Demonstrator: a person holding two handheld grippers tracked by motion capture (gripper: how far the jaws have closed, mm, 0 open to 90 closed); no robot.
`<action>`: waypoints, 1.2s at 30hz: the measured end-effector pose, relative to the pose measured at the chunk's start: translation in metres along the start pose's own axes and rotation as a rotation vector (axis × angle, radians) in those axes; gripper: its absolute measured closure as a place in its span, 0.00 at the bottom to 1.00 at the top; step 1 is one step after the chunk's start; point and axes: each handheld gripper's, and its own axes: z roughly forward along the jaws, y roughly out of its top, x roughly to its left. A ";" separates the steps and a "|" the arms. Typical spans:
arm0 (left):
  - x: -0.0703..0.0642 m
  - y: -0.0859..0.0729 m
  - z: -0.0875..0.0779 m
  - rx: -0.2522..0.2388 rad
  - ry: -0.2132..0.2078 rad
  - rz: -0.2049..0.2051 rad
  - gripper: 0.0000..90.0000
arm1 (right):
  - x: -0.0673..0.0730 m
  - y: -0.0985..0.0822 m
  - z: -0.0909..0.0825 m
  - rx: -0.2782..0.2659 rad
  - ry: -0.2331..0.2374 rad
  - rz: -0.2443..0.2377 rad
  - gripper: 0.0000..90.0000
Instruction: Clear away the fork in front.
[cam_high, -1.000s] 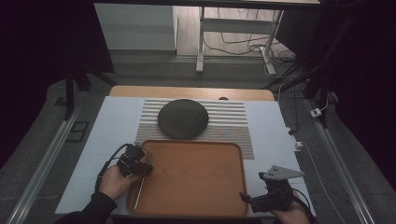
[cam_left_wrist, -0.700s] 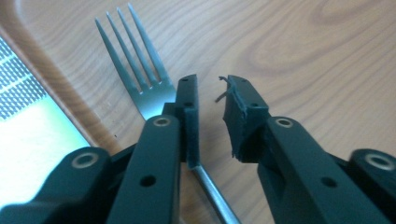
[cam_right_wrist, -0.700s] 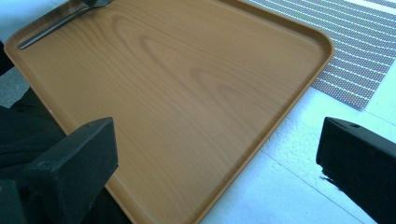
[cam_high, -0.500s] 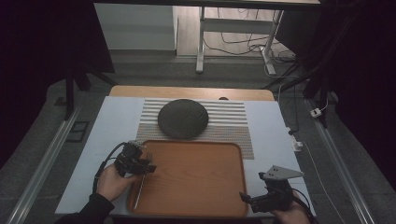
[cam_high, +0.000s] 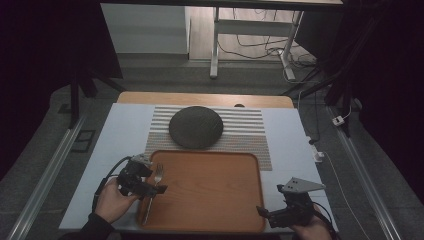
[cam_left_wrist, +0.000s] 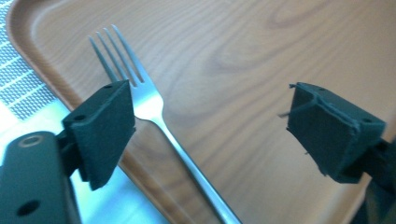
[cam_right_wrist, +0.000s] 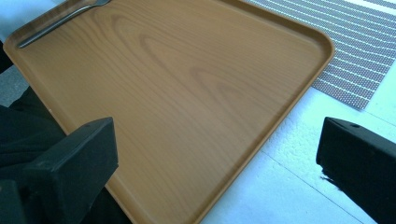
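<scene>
A silver fork (cam_high: 154, 192) lies flat along the left side of the wooden tray (cam_high: 210, 200), tines pointing away from me. My left gripper (cam_high: 152, 181) hovers just over it. Its jaws have just been opening and now stand wide apart. In the left gripper view the fork (cam_left_wrist: 154, 109) passes under the gap of that gripper (cam_left_wrist: 210, 116), close to the left pad and touching neither. My right gripper (cam_high: 261, 212) rests open at the tray's front right corner. In the right gripper view, that gripper (cam_right_wrist: 219, 154) has only the tray (cam_right_wrist: 187, 93) between its jaws.
A dark round plate (cam_high: 195, 127) sits on a striped placemat (cam_high: 245, 131) behind the tray. The pale table top (cam_high: 120, 135) extends on both sides of the tray. Cables and table legs stand on the floor beyond the far edge.
The left gripper's jaws have opened and released the fork, which stays lying on the tray. The left hand has lifted and shifted slightly. The right gripper has kept still.
</scene>
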 end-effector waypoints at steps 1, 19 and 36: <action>-0.001 -0.001 -0.002 -0.008 -0.006 0.004 0.12 | 0.000 0.000 0.000 0.001 0.000 0.000 0.00; -0.007 -0.044 -0.040 -0.148 -0.075 -0.055 0.01 | 0.000 0.000 0.000 -0.001 -0.002 0.001 0.00; -0.007 -0.081 -0.062 -0.190 -0.078 -0.107 0.00 | 0.000 0.000 0.001 0.000 -0.003 0.002 0.00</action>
